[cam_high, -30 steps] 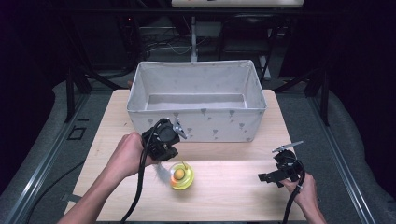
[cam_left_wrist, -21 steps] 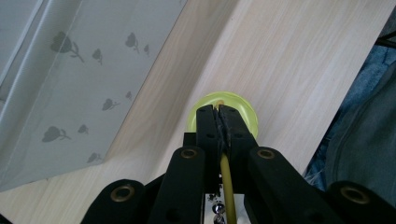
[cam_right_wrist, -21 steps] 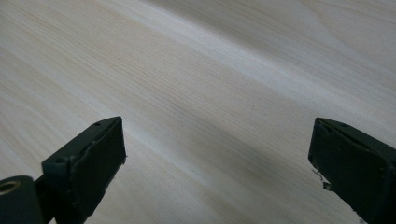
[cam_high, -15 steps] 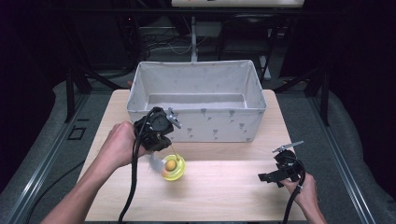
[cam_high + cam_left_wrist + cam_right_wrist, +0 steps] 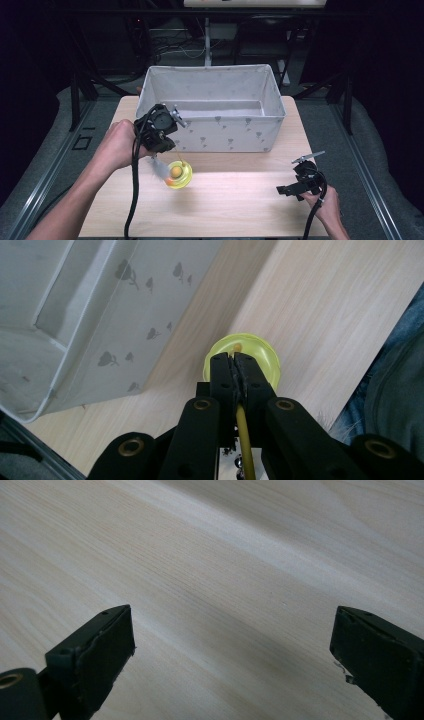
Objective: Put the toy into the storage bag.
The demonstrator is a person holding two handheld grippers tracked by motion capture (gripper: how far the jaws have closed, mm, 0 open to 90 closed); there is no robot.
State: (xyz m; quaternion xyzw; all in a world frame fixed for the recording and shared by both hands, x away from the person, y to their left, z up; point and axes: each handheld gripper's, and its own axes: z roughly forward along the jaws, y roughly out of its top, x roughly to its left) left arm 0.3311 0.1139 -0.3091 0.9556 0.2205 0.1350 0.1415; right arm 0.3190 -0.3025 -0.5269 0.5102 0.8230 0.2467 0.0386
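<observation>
A round, translucent yellow-green toy (image 5: pixel 178 174) with an orange ball inside and a grey feather beside it hangs just above the wooden table. A thin yellow stem rises from it. My left gripper (image 5: pixel 167 150) points down at the toy and is shut on that stem, in front of the fabric bin. In the left gripper view the jaws (image 5: pixel 234 360) meet on the stem, with the yellow toy (image 5: pixel 260 352) right beyond their tips. My right gripper (image 5: pixel 287 189) rests low at the table's near right, open, with only bare wood between its fingers (image 5: pixel 232 650).
A white fabric bin (image 5: pixel 210 135) with small grey flower prints stands across the back of the table (image 5: pixel 225 210); its front wall (image 5: pixel 100 315) is close to the left gripper. Dark floor and metal rails surround the table. A cable trails from each gripper.
My left hand has risen and drawn back to the left toward the bin, carrying the yellow toy with it. The right hand has kept still.
</observation>
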